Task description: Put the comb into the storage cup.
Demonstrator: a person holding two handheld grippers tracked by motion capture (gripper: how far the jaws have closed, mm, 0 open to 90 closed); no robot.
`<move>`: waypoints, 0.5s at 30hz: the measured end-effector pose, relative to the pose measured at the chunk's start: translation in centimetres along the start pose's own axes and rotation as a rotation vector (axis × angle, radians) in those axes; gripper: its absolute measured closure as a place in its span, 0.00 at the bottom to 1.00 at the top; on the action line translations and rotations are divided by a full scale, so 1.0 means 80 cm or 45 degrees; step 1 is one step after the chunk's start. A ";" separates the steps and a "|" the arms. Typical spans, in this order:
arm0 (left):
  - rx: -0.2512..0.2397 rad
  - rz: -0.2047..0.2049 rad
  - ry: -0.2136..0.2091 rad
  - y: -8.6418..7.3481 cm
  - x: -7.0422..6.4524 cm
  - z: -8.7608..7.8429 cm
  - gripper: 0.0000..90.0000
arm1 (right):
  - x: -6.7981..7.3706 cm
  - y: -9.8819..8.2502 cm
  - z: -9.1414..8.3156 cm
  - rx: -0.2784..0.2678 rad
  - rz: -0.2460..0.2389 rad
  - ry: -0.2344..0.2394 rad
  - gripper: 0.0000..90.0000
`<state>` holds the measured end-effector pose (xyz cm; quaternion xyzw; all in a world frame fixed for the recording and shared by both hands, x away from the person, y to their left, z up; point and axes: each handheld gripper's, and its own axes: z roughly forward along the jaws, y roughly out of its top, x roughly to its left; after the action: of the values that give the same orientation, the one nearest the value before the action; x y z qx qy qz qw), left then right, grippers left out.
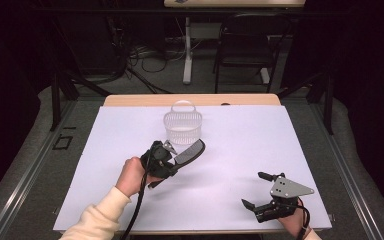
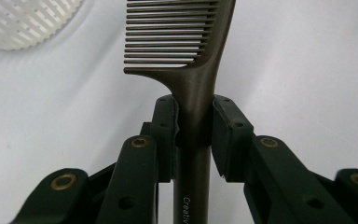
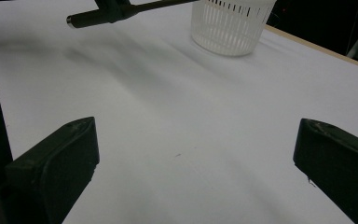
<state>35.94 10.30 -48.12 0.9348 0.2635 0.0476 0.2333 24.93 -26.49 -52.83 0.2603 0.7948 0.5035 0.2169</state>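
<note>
Half comb (image 2: 182,42) cropped, handle end hidden

high: above, forward-down | gripper views: low, close | shared: basket (image 1: 182,127)

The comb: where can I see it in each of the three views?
High view: comb at centre, below the white basket.
Left gripper view: top centre, its handle clamped in the left tongs.
Right gripper view: handle along the top left.
Shared landmark: the white basket.

The handle of a dark comb (image 2: 193,100) is clamped between the pads of the left gripper (image 2: 193,123). Its teeth are pointed left. A white basket (image 2: 25,21) is seen at the far left on the white table (image 2: 307,65).
</note>
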 end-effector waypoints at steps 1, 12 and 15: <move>-0.002 -0.001 -0.001 -0.001 0.001 -0.001 0.80 | 0.000 0.000 0.000 0.000 -0.001 0.000 0.00; -0.058 -0.019 0.008 -0.008 0.001 -0.004 0.80 | 0.000 0.000 0.000 -0.004 -0.004 -0.003 0.00; -0.069 -0.020 0.012 -0.011 0.001 -0.005 0.80 | 0.001 0.001 -0.001 -0.007 -0.008 -0.001 0.00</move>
<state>35.50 11.20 -48.15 0.9258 0.2704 0.0576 0.2578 24.87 -26.48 -52.77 0.2575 0.7940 0.5050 0.2196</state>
